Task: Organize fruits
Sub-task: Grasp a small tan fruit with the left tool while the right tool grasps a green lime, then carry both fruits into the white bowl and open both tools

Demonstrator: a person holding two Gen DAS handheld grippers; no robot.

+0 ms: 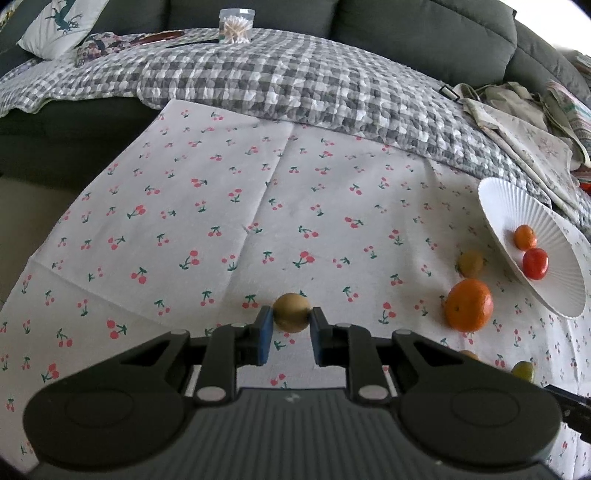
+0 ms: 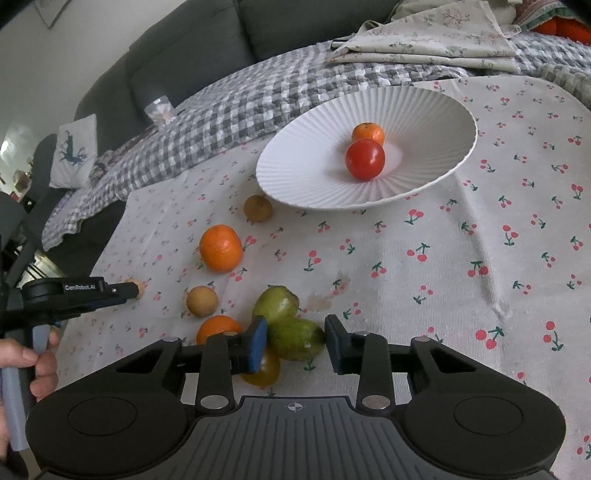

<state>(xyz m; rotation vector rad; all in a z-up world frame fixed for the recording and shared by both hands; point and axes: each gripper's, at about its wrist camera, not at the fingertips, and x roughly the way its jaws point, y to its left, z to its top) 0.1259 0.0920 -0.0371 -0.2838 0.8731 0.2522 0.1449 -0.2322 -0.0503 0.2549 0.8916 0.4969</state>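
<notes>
place: someone's living room, a home for sure
sofa (image 1: pixel 424 33): big dark grey one right behind the table, corner style by the look of it
cushion (image 1: pixel 61 26): white with a teal deer print, propped on the sofa
quilt (image 1: pixel 258 81): grey and white checked, spread over the seat
tablecloth (image 1: pixel 221 206): white with a little cherry print, creased from folding, very homey
plate (image 2: pixel 314 173): ribbed white one holding fruit
jar (image 1: pixel 236 26): clear, full of cotton swabs
fabric (image 2: pixel 436 44): folded floral cloths piled on the quilt
wall (image 2: pixel 55 66): plain, corner of a framed picture up top
</notes>
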